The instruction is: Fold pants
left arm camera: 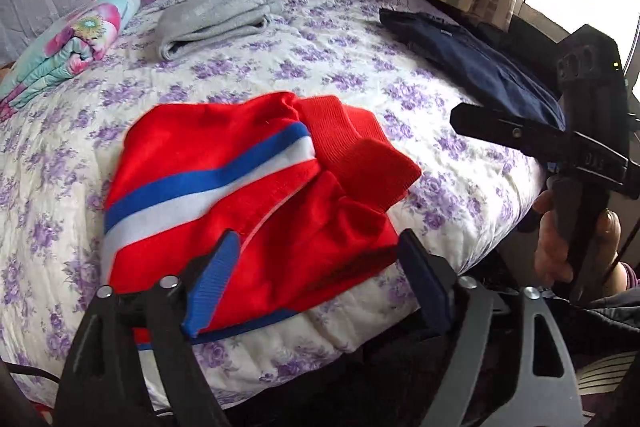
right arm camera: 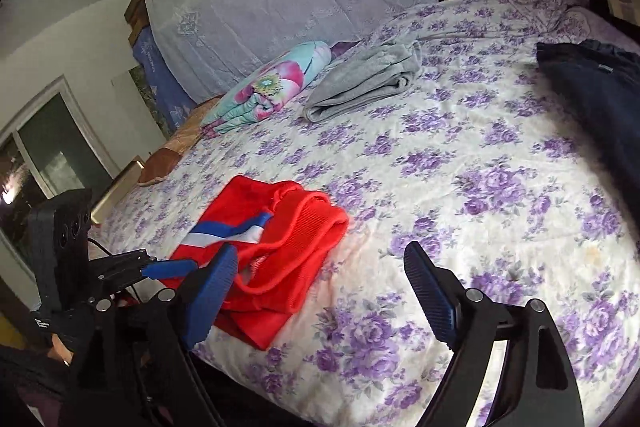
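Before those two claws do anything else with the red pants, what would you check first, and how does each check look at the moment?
1. Left gripper open: ok, jaws spread over the red pants.
2. Right gripper open: ok, holding nothing.
3. Pants released: ok, lying on the bedspread.
4. Fold neat: not ok, the ribbed waistband looks bunched.
5. Pants fully on the bed: cannot tell, the near edge is hidden behind the fingers.
6. Grey folded garment out of the way: ok.
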